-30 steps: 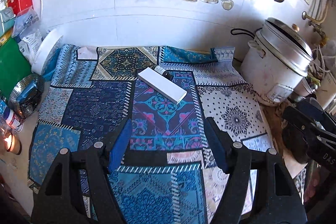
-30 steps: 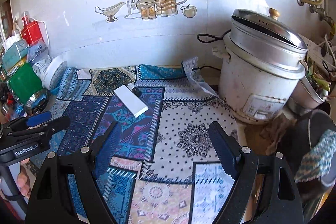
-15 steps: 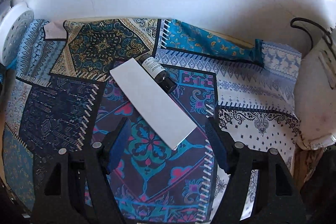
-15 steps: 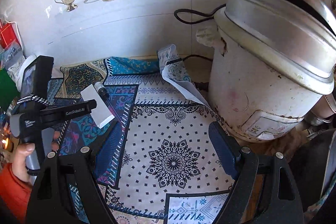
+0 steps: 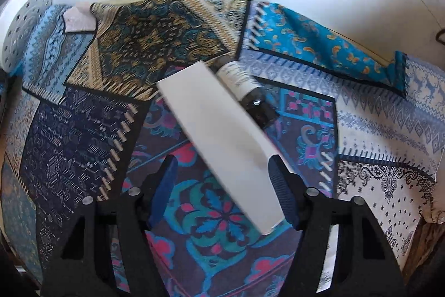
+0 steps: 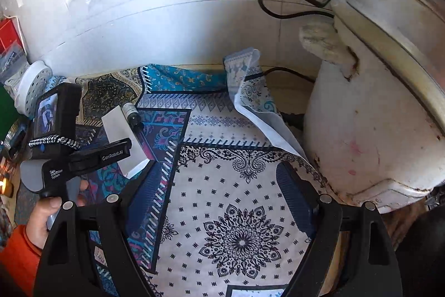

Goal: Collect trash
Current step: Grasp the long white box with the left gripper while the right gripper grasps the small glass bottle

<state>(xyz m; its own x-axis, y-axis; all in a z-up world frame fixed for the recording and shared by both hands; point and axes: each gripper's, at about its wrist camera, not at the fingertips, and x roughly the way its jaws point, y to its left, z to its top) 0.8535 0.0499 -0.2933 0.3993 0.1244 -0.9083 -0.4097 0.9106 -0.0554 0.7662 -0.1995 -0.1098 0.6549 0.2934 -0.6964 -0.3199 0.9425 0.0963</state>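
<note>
A long white box lies slantwise on the patterned cloth. A small dark bottle with a white label lies against its far right side. My left gripper is open, with the box's near end between its blue pads, the right pad at the box's edge. In the right wrist view the box, the bottle and the left gripper's body show at the left. My right gripper is open and empty over the white patterned part of the cloth.
A big white rice cooker with a black cord stands at the right. The cloth's corner is folded up beside it. A white perforated disc leans at the left by the tiled wall.
My left gripper has moved forward and down onto the white box, whose near end now sits between the pads. My right gripper has moved closer to the rice cooker.
</note>
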